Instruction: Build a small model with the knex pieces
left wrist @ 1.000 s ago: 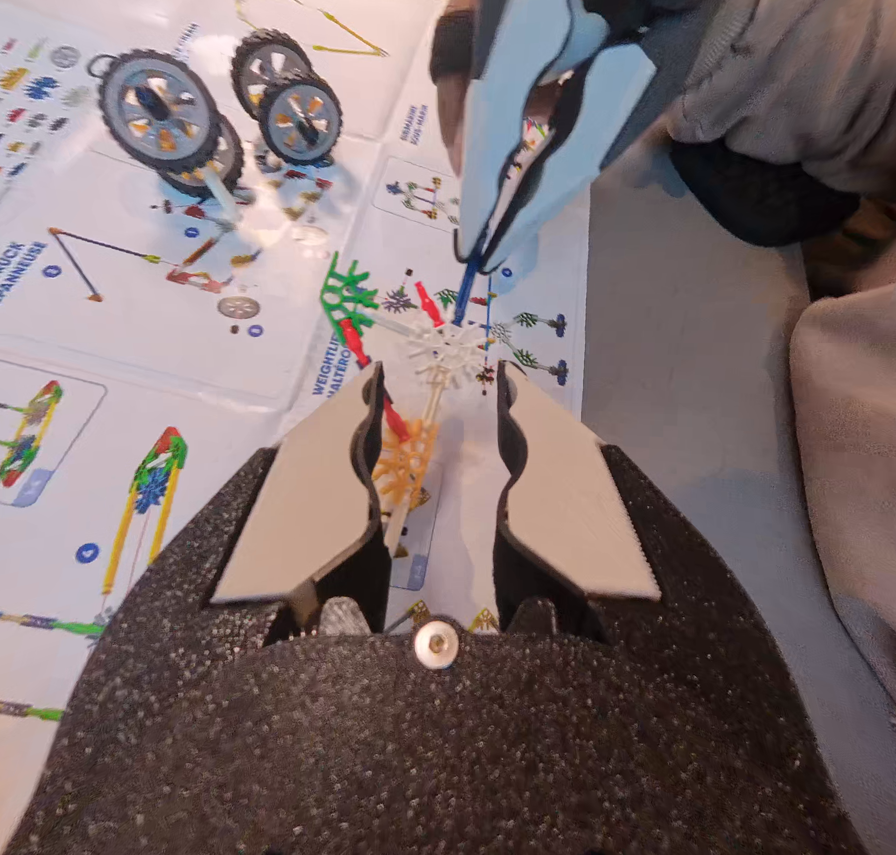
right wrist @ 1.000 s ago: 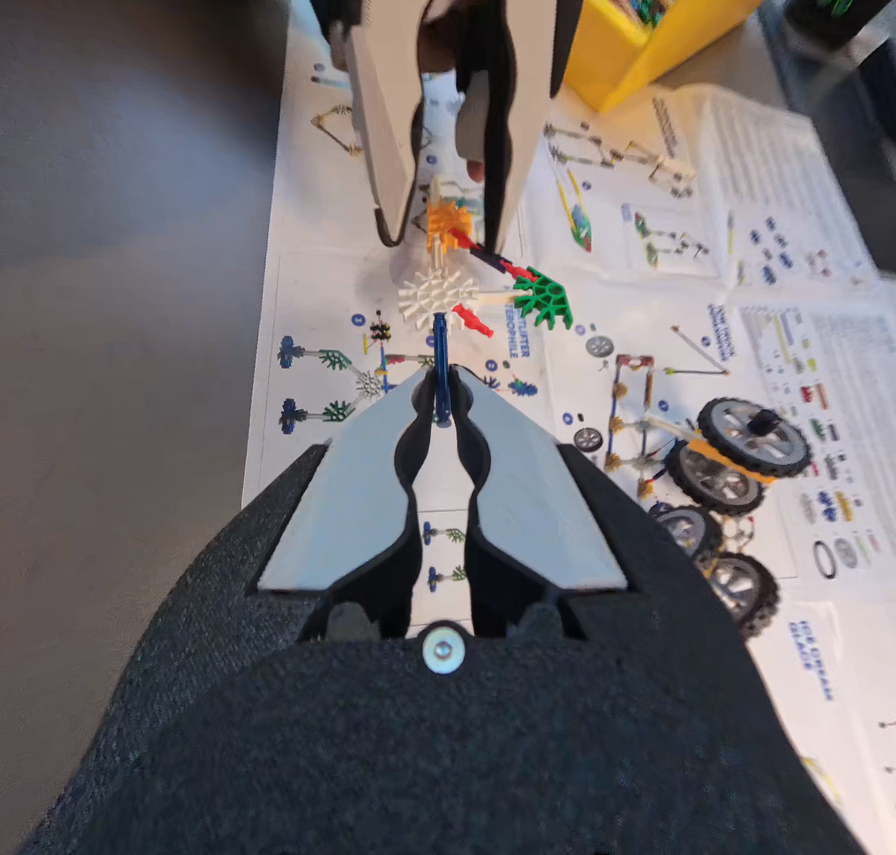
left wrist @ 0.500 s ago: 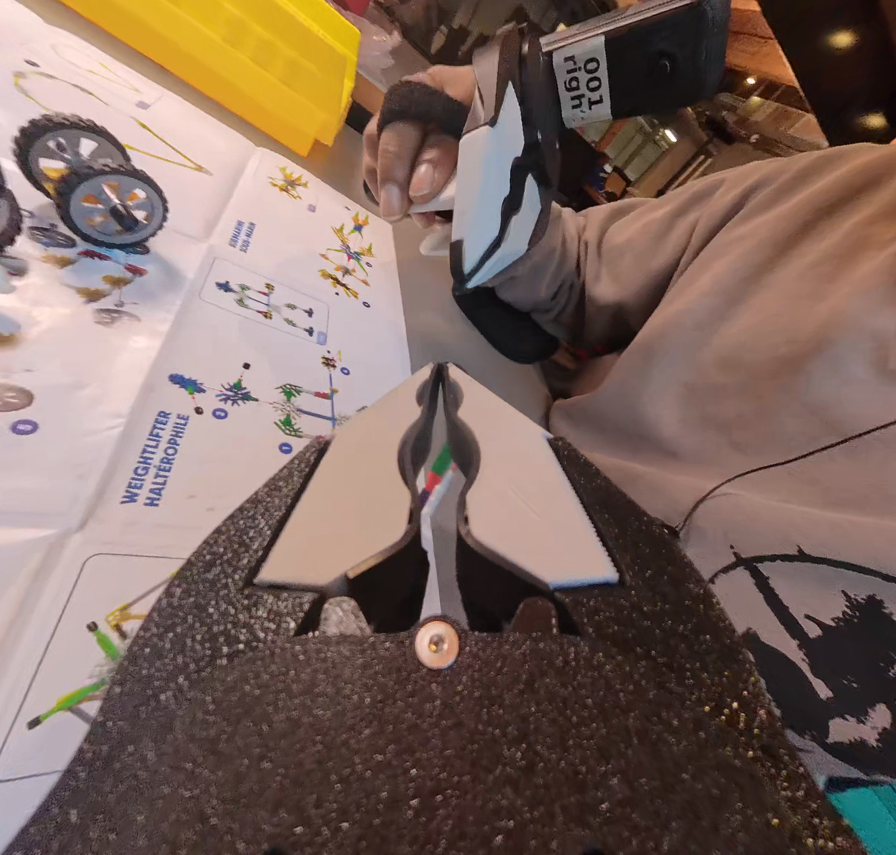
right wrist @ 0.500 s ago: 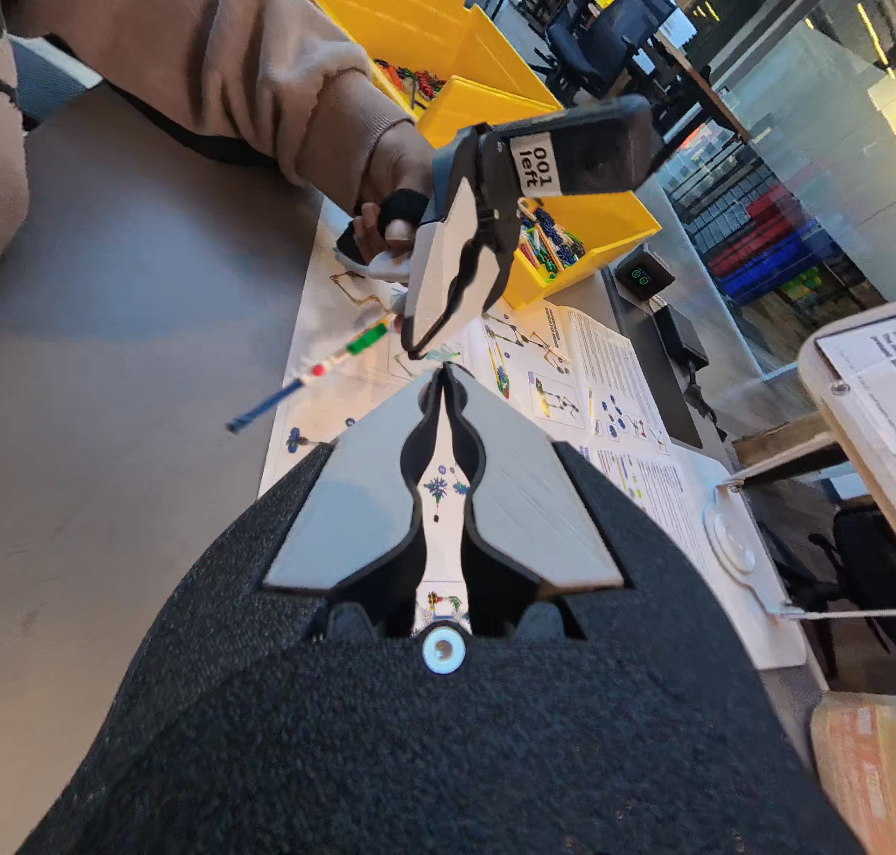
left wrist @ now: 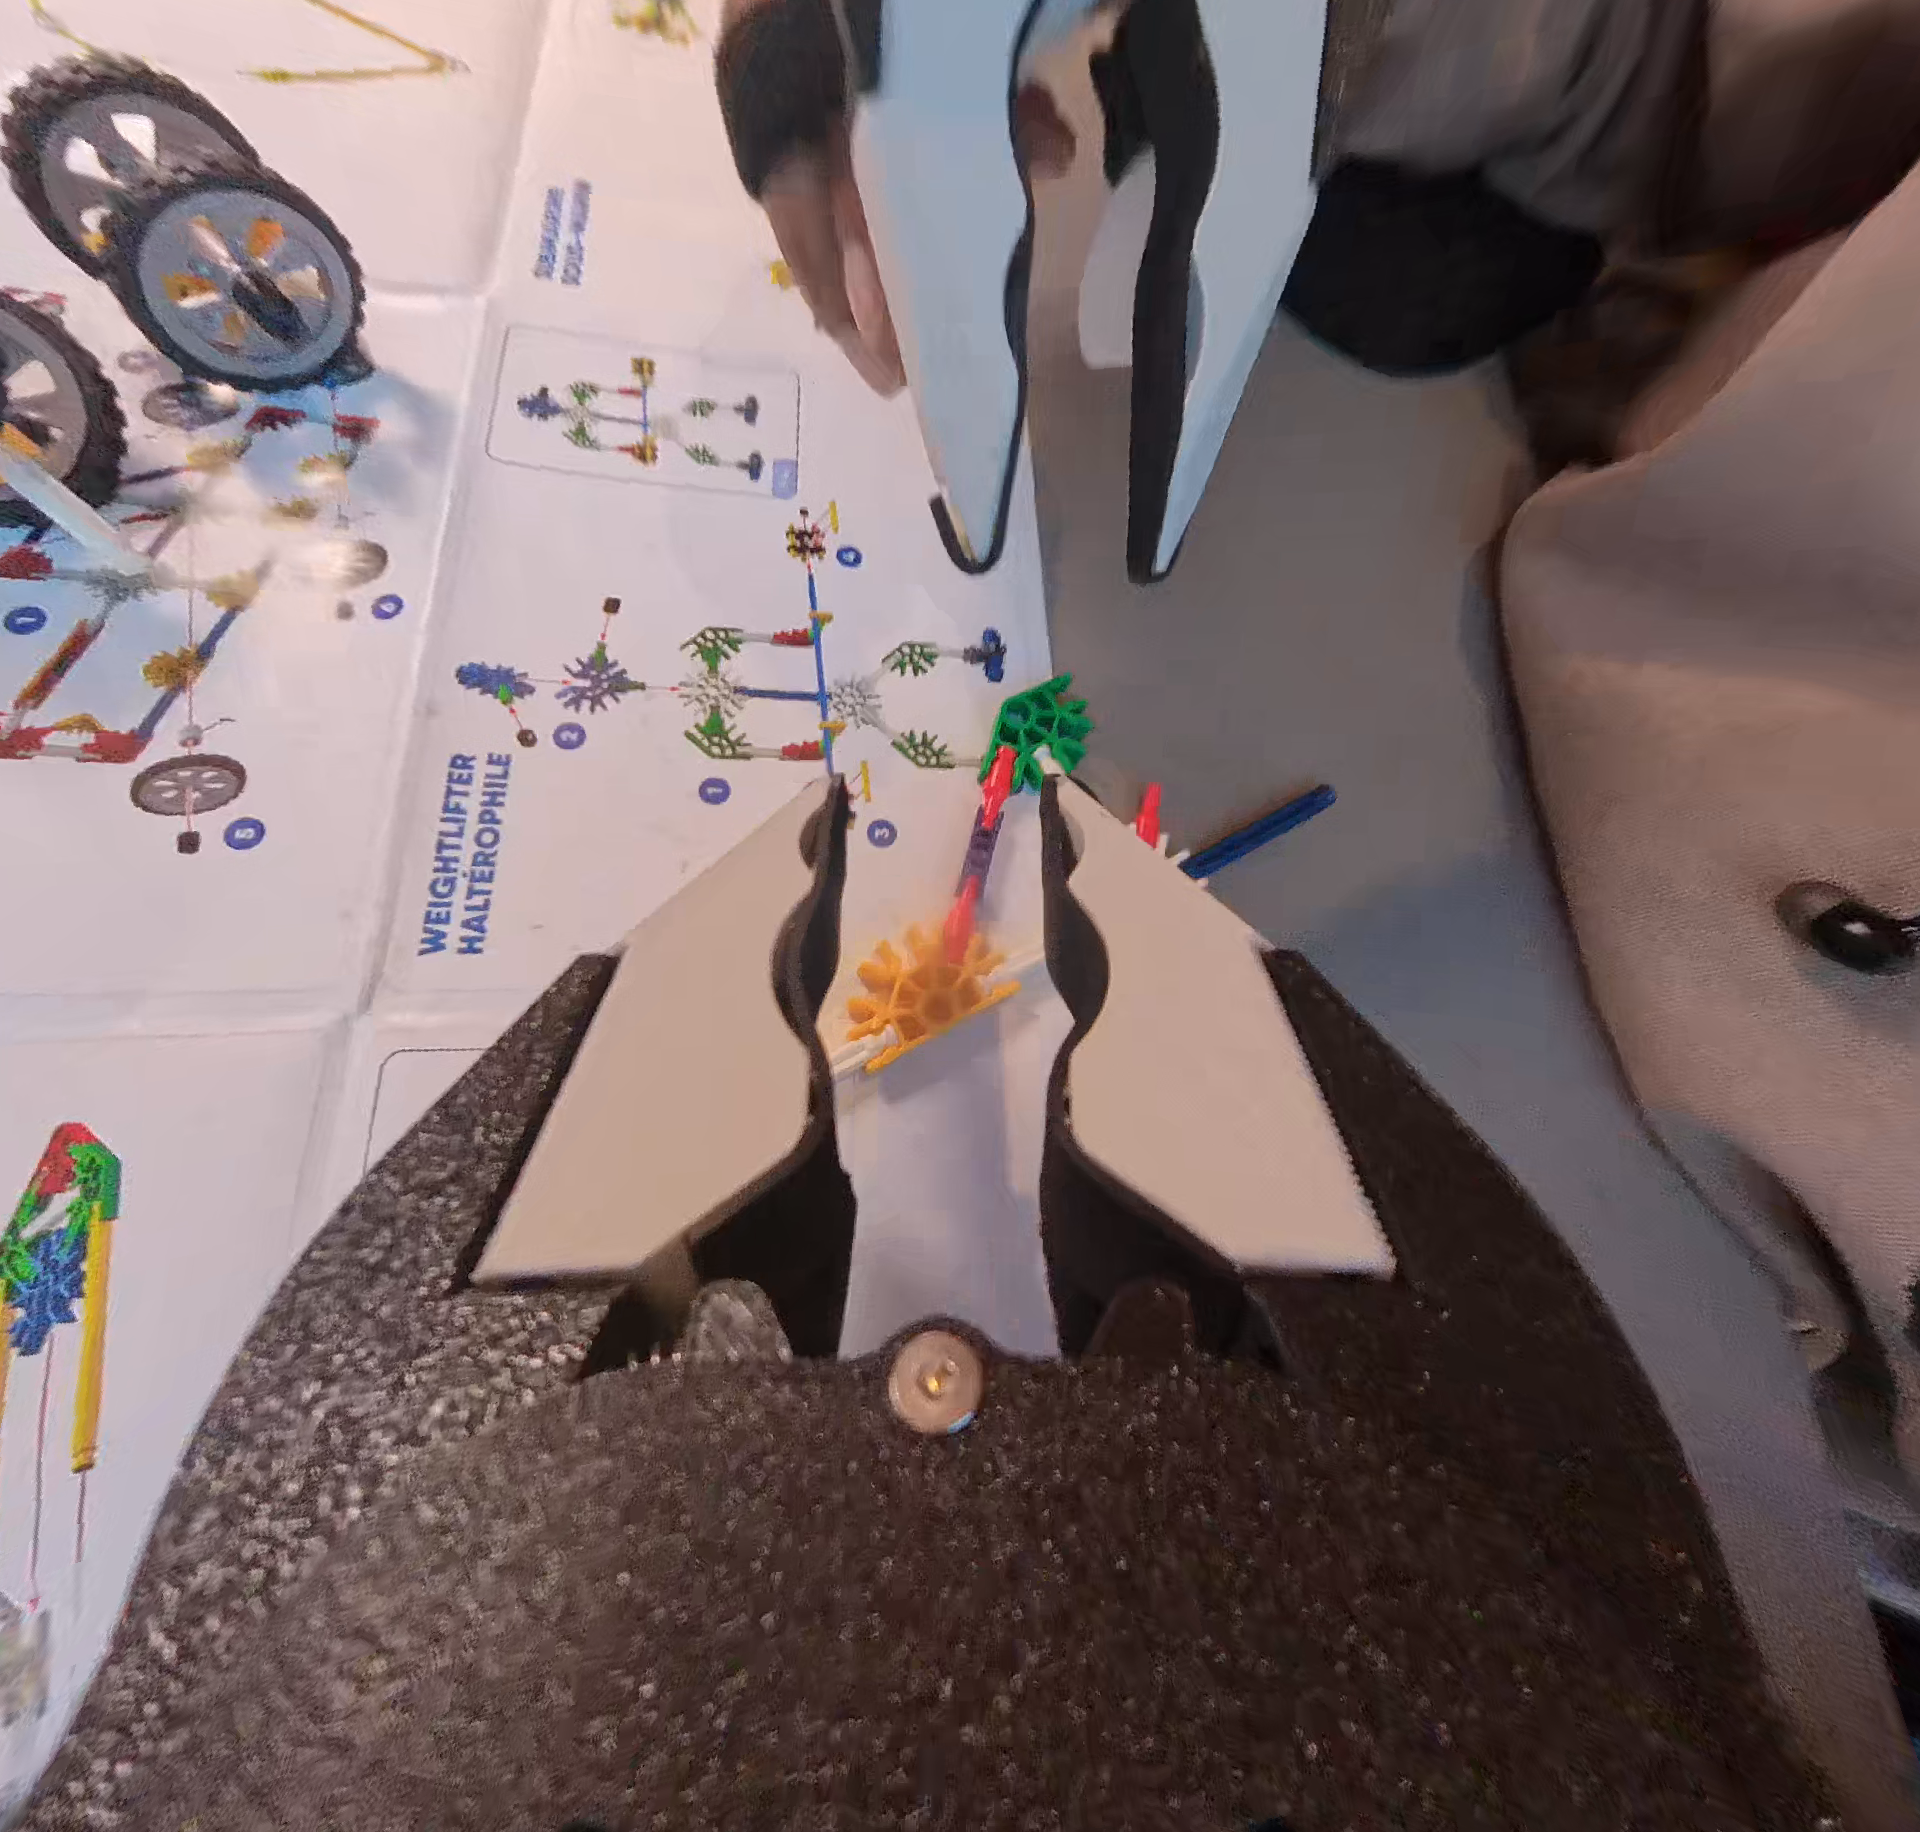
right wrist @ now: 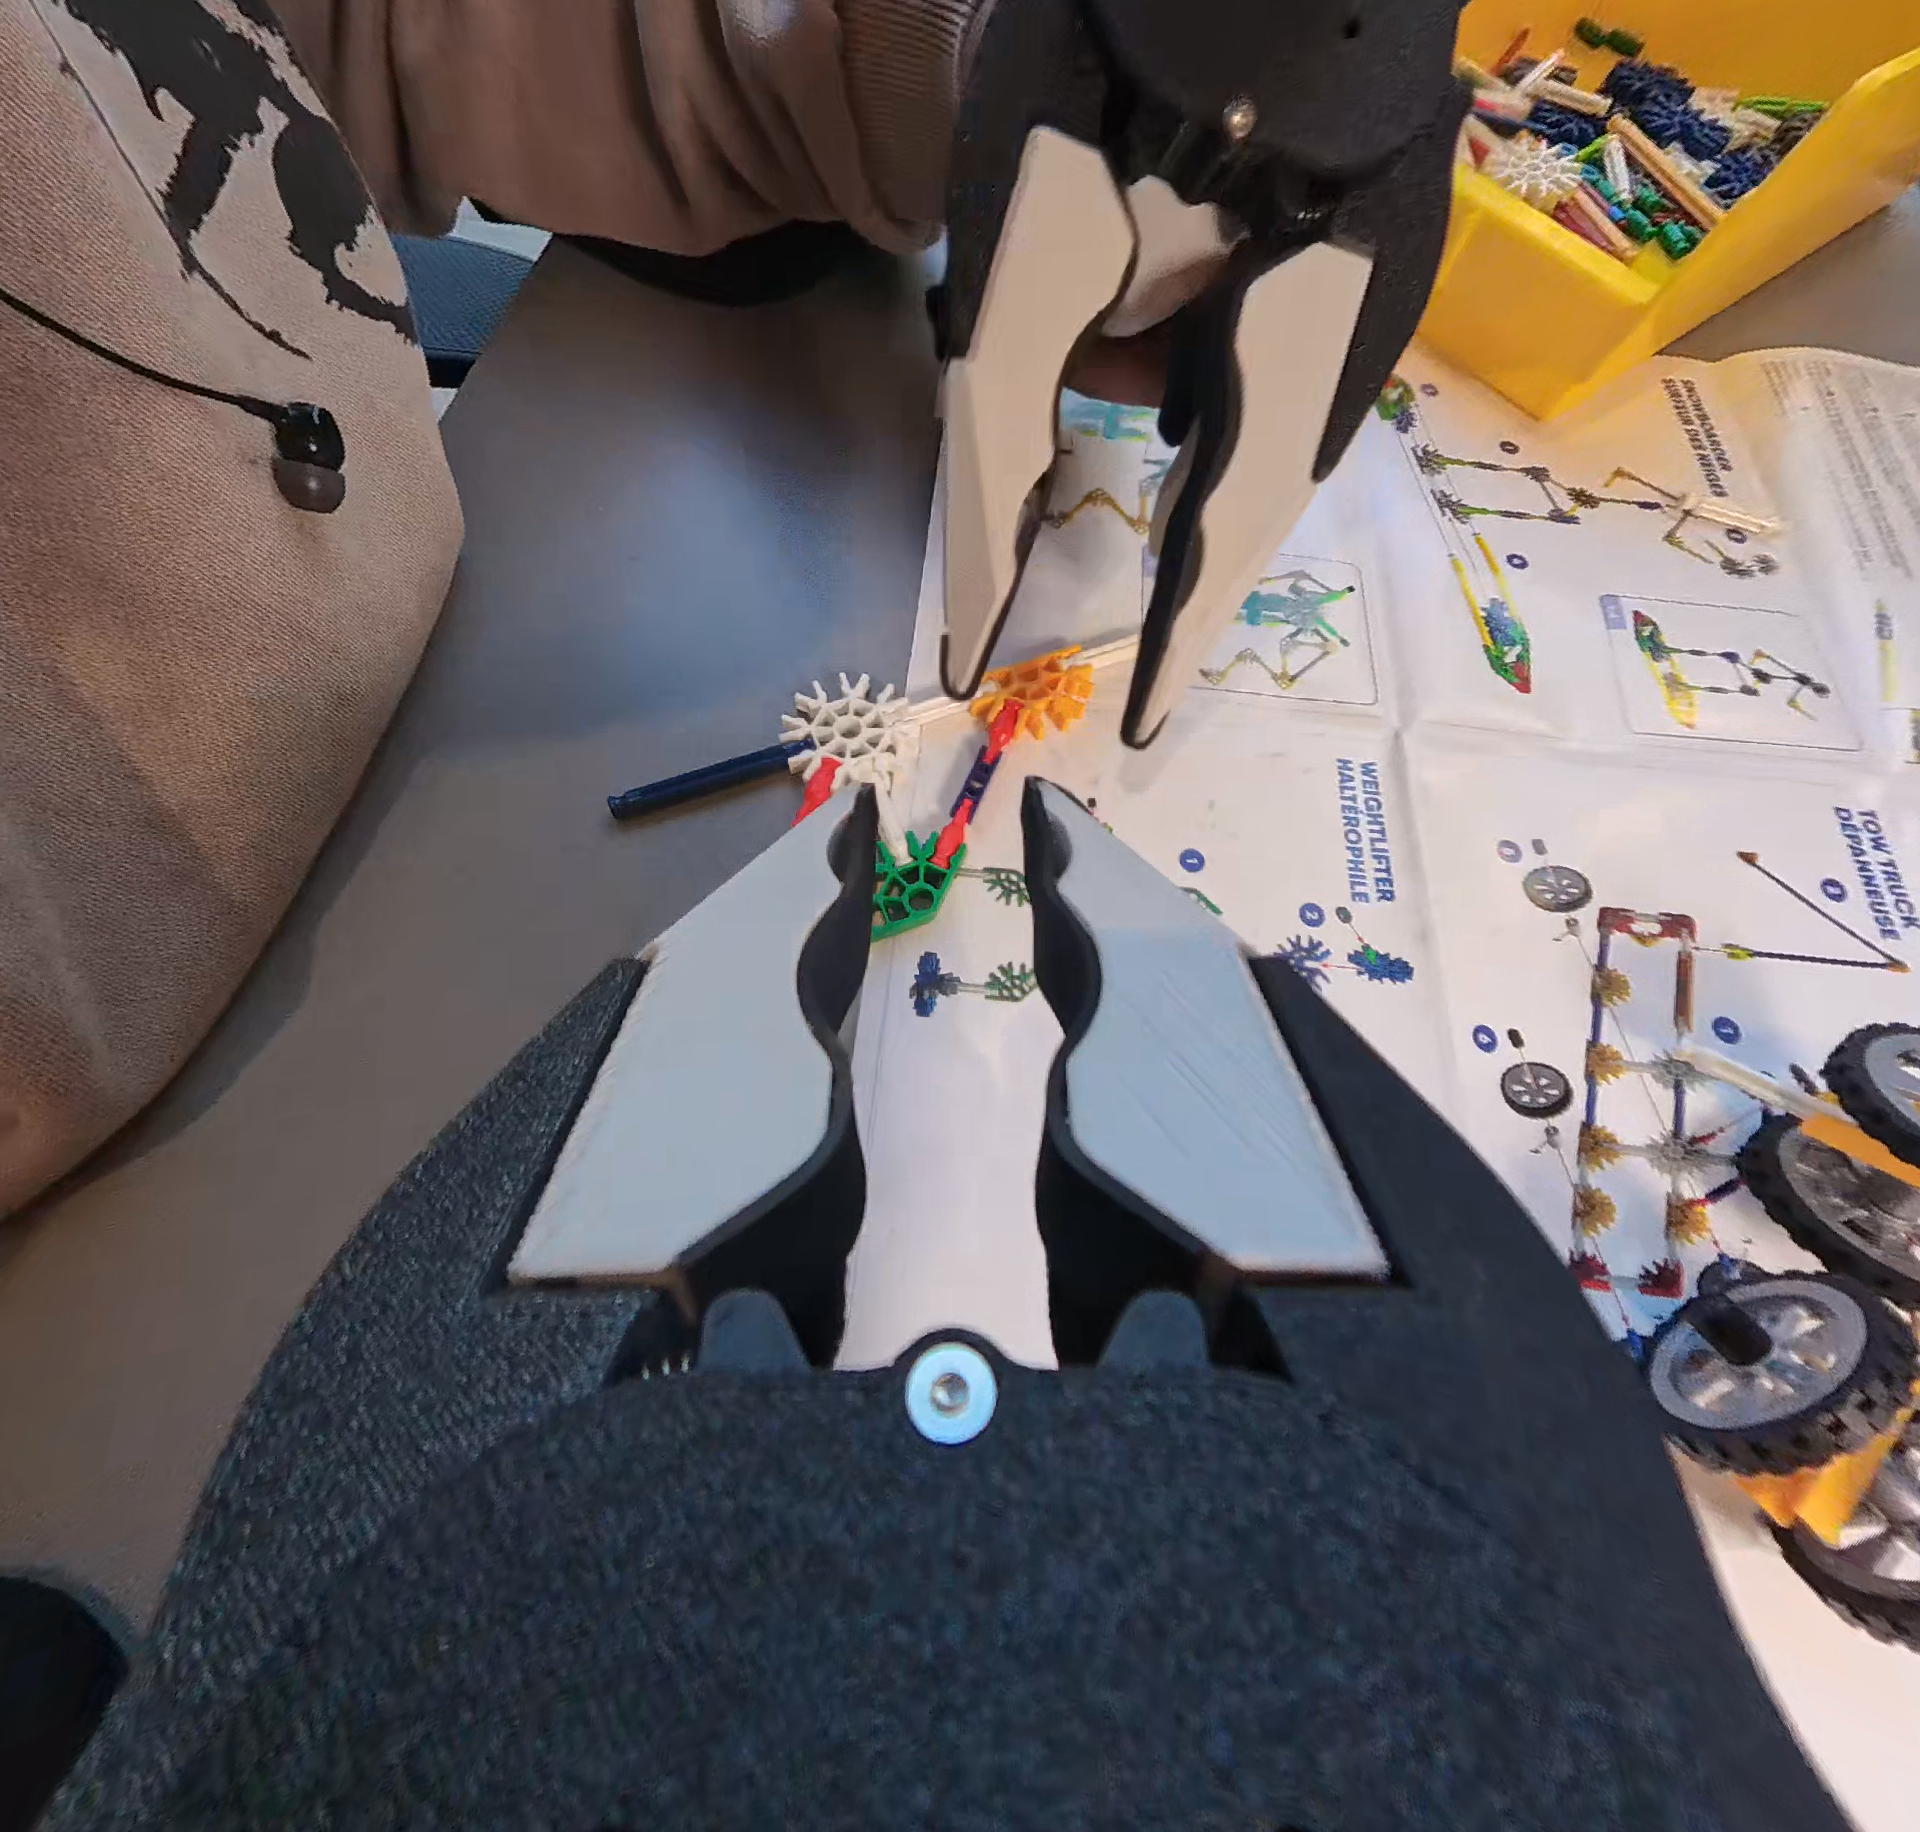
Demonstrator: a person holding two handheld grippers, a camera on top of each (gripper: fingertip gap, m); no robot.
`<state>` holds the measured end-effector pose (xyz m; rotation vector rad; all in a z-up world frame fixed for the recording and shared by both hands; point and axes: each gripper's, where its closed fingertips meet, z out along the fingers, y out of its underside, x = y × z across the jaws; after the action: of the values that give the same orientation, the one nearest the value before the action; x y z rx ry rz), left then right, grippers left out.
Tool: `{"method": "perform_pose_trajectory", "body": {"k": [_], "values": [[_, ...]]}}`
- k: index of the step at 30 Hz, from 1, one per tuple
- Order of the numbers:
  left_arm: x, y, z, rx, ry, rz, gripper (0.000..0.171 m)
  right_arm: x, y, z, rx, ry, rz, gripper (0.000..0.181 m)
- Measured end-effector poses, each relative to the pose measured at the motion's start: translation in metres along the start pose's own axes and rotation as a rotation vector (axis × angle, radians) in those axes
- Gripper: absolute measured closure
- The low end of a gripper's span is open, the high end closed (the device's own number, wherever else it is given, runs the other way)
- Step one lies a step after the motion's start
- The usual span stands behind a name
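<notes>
While both grippers' jaws gape empty, the rod assembly (right wrist: 914, 764) lies flat, its blue rod (right wrist: 696, 780) pointing off the instruction sheet (right wrist: 1455, 847).

Table: I'm seeing a grey tabletop (right wrist: 665, 556) lying bare at the left.
Lying on it: an instruction sheet (right wrist: 1455, 847), a yellow bin (right wrist: 1538, 328), a rod-and-connector piece (right wrist: 852, 733).

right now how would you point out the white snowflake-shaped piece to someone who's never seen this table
Find the big white instruction sheet on the grey table and go to its near-left edge, where a small toy assembly lies. The white snowflake-shaped piece sits just off the paper on the table, a dark blue rod sticking out of it. Its neighbours are orange and green; it alone is white.
</notes>
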<state>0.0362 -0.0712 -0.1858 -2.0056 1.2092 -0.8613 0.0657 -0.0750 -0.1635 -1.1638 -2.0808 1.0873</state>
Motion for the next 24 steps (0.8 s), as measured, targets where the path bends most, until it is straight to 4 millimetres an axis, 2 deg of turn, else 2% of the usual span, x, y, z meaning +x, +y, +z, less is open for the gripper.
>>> {"method": "perform_pose_trajectory", "body": {"k": [4,8,11,14,18,21,24], "values": [[-0.001,0.029,0.018,-0.228,-0.078,0.124,0.141,0.006,0.006,-0.006,-0.011,0.021,0.018,0.155],[-0.005,0.032,0.02,-0.289,-0.13,0.164,0.167,0.009,0.01,-0.007,-0.023,0.035,0.019,0.155],[-0.007,0.031,0.019,-0.321,-0.18,0.227,0.168,0.017,0.012,-0.008,-0.022,0.072,0.029,0.155],[-0.019,0.01,0.01,-0.196,-0.256,0.209,0.168,0.032,0.014,-0.016,0.006,0.135,0.099,0.153],[-0.049,-0.037,-0.032,0.073,-0.491,0.17,0.169,0.053,0.003,-0.032,0.151,0.189,0.289,0.137],[-0.061,-0.052,-0.055,0.15,-0.649,0.187,0.168,0.059,-0.013,-0.034,0.285,0.155,0.441,0.135],[-0.063,-0.06,-0.061,0.154,-0.754,0.232,0.168,0.055,-0.032,-0.034,0.414,0.068,0.551,0.137]]}}
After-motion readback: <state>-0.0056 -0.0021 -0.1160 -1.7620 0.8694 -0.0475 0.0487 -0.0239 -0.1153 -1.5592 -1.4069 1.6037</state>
